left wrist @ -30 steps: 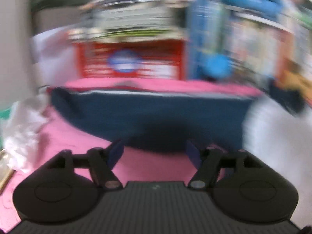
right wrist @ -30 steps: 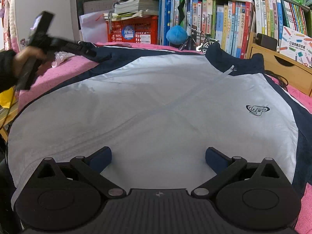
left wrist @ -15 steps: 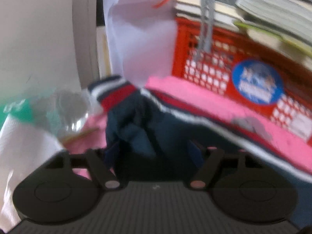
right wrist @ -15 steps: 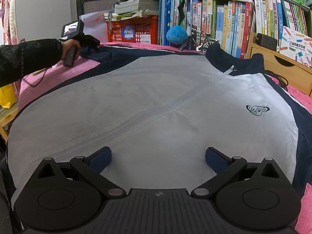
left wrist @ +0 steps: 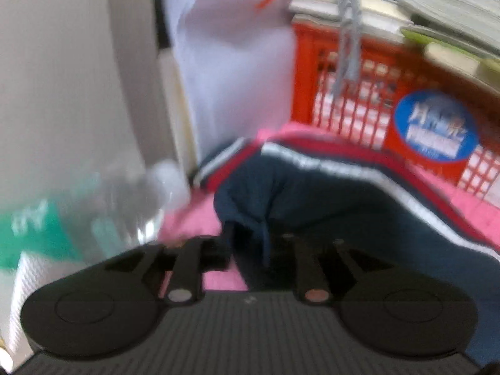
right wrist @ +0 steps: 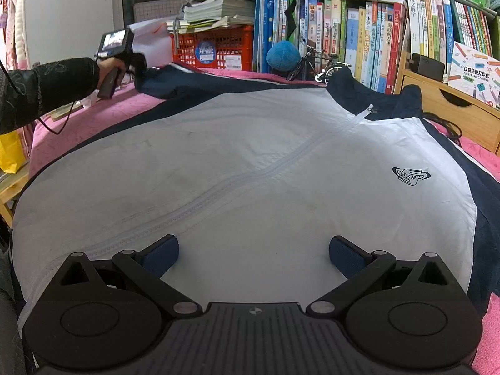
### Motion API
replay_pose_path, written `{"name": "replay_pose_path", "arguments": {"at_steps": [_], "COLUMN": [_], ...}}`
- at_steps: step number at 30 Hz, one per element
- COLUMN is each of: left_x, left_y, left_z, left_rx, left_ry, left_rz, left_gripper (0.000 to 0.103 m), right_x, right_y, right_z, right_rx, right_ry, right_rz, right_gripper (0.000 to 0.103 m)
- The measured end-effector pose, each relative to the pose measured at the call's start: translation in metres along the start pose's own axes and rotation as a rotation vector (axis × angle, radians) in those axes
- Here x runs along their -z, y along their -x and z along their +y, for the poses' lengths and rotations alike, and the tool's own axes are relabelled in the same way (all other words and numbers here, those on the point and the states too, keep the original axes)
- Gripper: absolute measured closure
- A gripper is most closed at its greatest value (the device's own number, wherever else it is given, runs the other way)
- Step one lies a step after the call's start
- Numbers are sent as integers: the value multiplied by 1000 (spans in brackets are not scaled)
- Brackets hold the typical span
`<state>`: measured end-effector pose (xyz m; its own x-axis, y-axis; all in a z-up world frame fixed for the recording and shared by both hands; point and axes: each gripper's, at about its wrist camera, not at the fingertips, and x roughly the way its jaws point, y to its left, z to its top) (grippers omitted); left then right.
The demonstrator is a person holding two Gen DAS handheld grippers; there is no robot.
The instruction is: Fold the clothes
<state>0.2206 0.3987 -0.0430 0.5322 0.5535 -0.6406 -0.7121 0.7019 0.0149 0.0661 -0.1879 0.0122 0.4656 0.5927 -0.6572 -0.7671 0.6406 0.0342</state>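
Observation:
A white zip-up jacket [right wrist: 250, 156] with navy sleeves lies spread face up on a pink bedspread [right wrist: 78, 125]. My right gripper [right wrist: 253, 250] hovers open over its lower front, with nothing between its blue pads. The far left sleeve [left wrist: 312, 193] is navy with red and white stripes. My left gripper [left wrist: 254, 243] is shut on a bunched fold of this sleeve near the cuff. In the right wrist view a hand in a black sleeve [right wrist: 47, 90] holds the left gripper [right wrist: 139, 68] at the sleeve's end.
Behind the bed stand a red crate [right wrist: 218, 47] under stacked papers, a row of books [right wrist: 359, 31] and a wooden drawer unit [right wrist: 453, 109]. A small model bicycle [right wrist: 318, 65] sits by the collar. A clear plastic bottle [left wrist: 125, 206] lies left of the sleeve.
My left gripper swung left to the sleeve's cuff end, and its fingers closed on the navy cloth. The right gripper stayed still and open.

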Motion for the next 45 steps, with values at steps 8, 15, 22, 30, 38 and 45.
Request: {"name": "replay_pose_path", "arguments": {"at_steps": [8, 15, 22, 30, 38, 45], "left_x": [8, 76, 171, 231, 227, 228], "left_y": [96, 220, 278, 264, 263, 261], "left_z": [-8, -87, -141, -146, -141, -142], "left_rx": [143, 660, 917, 782, 750, 738], "left_ry": [-28, -376, -539, -591, -580, -575], "left_rz": [-230, -156, -9, -40, -41, -42], "left_gripper": [72, 56, 52, 37, 31, 27], "right_x": [-2, -2, -2, -3, -3, -19], "right_y": [1, 1, 1, 1, 1, -8], "right_z": [0, 0, 0, 0, 0, 0], "right_rx": [-1, 0, 0, 0, 0, 55], "right_ry": [-2, -3, -4, -5, -5, -16], "right_rz": [1, 1, 1, 2, 2, 27], "right_gripper": [0, 0, 0, 0, 0, 0]}}
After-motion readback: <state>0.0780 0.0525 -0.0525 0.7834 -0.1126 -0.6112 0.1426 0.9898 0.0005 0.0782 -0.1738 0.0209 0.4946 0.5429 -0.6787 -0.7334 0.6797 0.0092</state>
